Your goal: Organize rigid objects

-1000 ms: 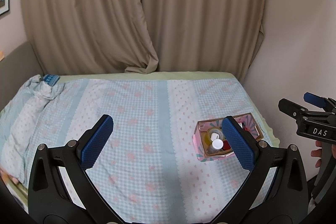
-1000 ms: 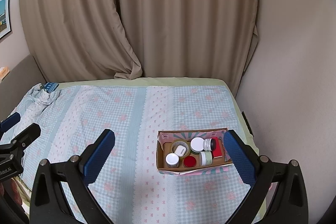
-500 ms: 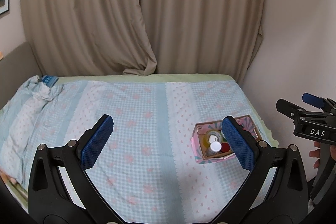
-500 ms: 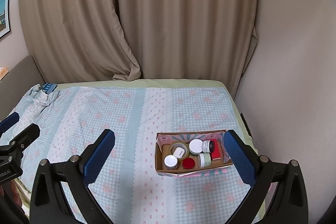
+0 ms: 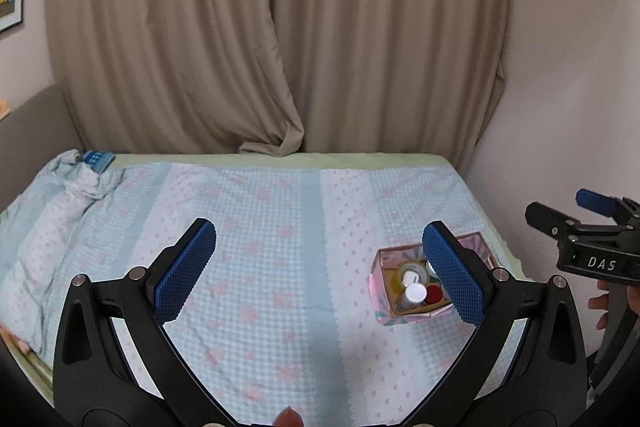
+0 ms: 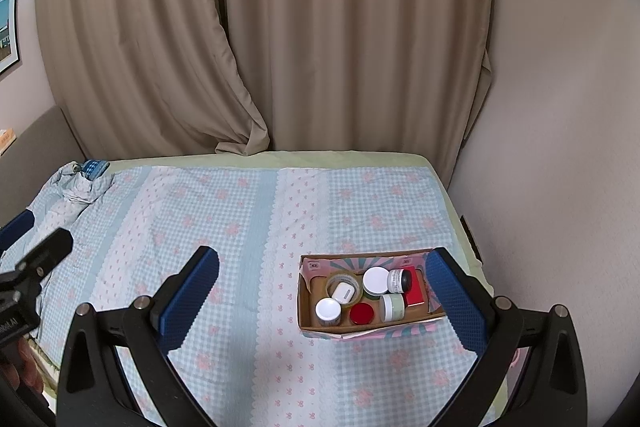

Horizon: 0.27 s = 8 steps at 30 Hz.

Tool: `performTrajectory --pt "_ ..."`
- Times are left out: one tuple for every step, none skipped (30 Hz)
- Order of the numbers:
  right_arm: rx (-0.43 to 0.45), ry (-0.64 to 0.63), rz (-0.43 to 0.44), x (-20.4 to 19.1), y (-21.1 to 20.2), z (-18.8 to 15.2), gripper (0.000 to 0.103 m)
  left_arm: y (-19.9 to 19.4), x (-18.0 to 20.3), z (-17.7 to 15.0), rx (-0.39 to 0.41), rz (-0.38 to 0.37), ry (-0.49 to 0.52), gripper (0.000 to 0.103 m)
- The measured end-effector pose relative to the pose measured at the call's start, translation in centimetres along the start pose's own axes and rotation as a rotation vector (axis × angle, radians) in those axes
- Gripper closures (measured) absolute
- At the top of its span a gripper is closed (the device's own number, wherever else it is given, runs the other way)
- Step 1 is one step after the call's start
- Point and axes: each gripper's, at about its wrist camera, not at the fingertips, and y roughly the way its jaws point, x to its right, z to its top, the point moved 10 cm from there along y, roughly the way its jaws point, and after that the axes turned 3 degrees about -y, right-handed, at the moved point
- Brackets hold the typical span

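Observation:
A pink patterned cardboard box sits on the bed near its right edge; it also shows in the left wrist view. It holds several small jars, a tape roll, a red lid and a red box. My right gripper is open and empty, held above the bed with the box between its fingers in view. My left gripper is open and empty, above the bed left of the box; its right finger hides part of the box.
The bed has a blue checked cover with pink flowers. A crumpled blanket lies at its far left corner. Beige curtains hang behind; a wall borders the right side.
Both grippers have drawn back and up from the bed; the box looks smaller and lower in both views. Both stay open and empty.

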Motion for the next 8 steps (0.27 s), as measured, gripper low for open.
performTrajectory --pt "-0.001 0.001 0.0 -0.1 0.1 0.1 0.0 0.0 -0.1 0.1 0.004 0.001 -0.002 0.0" --pt "-0.002 0.002 0.001 -0.2 0.1 0.1 0.0 0.1 -0.4 0.2 0.008 0.009 -0.005 0.0" --pt "-0.004 0.004 0.001 -0.3 0.3 0.1 0.0 0.3 -0.5 0.3 0.009 0.014 -0.005 0.0" --pt "-0.005 0.006 0.001 -0.3 0.3 0.2 0.0 0.4 -0.7 0.3 0.011 0.02 -0.006 0.0" --pt "-0.007 0.008 0.001 -0.4 0.4 0.2 0.0 0.5 -1.0 0.3 0.014 0.031 -0.009 0.0" --pt "-0.012 0.011 0.001 -0.5 0.7 0.2 0.0 0.7 -1.3 0.3 0.018 0.043 -0.013 0.0" --pt "-0.015 0.012 0.0 -0.6 0.8 0.2 0.0 0.9 -1.6 0.3 0.018 0.048 -0.015 0.0" --pt "-0.019 0.013 -0.002 -0.6 0.9 0.1 0.0 1.2 -1.7 0.3 0.014 0.041 -0.015 0.0"
